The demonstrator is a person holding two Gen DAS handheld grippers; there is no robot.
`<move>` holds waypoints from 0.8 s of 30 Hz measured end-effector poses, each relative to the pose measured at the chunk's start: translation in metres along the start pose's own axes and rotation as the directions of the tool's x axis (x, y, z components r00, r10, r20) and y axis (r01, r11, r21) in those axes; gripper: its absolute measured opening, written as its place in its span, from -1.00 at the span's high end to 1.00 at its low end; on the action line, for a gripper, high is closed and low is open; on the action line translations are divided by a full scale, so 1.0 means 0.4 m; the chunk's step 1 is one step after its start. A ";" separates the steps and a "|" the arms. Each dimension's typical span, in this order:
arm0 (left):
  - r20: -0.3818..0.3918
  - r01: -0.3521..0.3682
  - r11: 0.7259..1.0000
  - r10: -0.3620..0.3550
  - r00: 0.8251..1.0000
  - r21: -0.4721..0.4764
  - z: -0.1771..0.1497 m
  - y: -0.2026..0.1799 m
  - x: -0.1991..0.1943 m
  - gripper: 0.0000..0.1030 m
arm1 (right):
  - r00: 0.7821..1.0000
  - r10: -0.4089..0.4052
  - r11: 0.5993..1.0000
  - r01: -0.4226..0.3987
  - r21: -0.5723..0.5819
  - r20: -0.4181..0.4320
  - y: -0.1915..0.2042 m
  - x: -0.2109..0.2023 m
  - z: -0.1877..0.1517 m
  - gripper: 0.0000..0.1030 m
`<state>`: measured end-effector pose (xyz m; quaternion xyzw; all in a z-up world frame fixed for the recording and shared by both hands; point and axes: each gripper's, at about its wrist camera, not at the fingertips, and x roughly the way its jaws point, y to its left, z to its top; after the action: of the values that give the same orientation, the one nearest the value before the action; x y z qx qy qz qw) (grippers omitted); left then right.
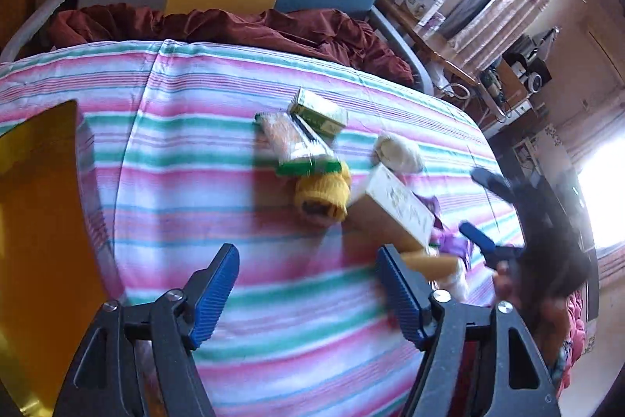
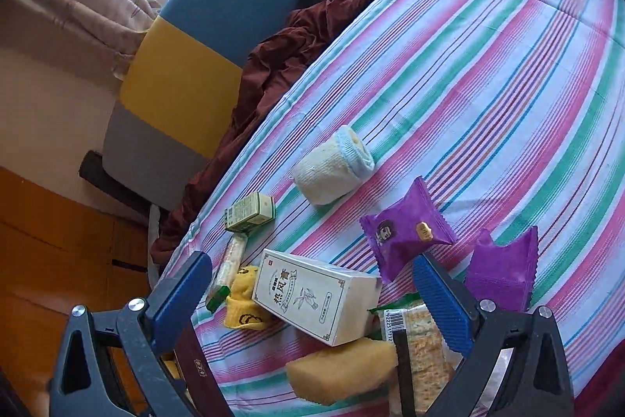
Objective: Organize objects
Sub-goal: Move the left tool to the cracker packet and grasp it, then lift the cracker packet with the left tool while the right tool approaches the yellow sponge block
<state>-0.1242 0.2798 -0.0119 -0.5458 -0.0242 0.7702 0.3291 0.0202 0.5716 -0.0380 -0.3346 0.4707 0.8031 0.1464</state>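
Gaping wide and holding nothing, the right gripper (image 2: pixel 316 303) hangs over a white box (image 2: pixel 318 301) leaning on a yellow sock (image 2: pixel 244 303) near the bed's (image 2: pixel 508 65) edge; the left gripper (image 1: pixel 308 294) is likewise spread and empty. Judging by the crowding, closing now could nudge the box over or pinch the purple packet (image 2: pixel 406 229) beside it.

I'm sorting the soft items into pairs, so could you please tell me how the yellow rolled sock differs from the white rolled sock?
The yellow sock is bright yellow with a dark printed mark; the white sock is cream with a pale blue cuff. The yellow sock is partly covered by the white box and a snack packet; the white sock lies apart, uncovered. Both are rolled up on the striped bedsheet.
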 end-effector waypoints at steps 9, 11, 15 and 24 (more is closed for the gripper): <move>-0.102 -0.101 0.994 0.096 0.990 -0.047 0.197 0.013 0.198 -0.66 | 1.000 0.022 0.999 -0.023 -0.042 -0.021 0.017 0.006 -0.005 -1.00; -0.136 -0.105 0.991 0.093 0.986 -0.079 0.224 0.022 0.241 -0.66 | 0.999 0.031 0.999 -0.032 -0.041 -0.027 0.018 0.008 -0.005 -1.00; -0.226 -0.127 0.988 0.104 0.968 -0.086 0.254 0.023 0.321 -0.67 | 0.999 0.041 0.998 -0.042 -0.043 -0.035 0.020 0.011 -0.004 -1.00; -0.171 -0.140 0.990 0.132 0.976 -0.033 0.220 0.053 0.318 0.08 | 1.000 0.025 0.998 -0.026 -0.055 -0.019 0.020 0.013 -0.001 -1.00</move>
<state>-0.2337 0.3594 -0.0898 -0.6166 0.0240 0.7412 0.2643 0.0123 0.5667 -0.0362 -0.3399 0.4539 0.8145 0.1225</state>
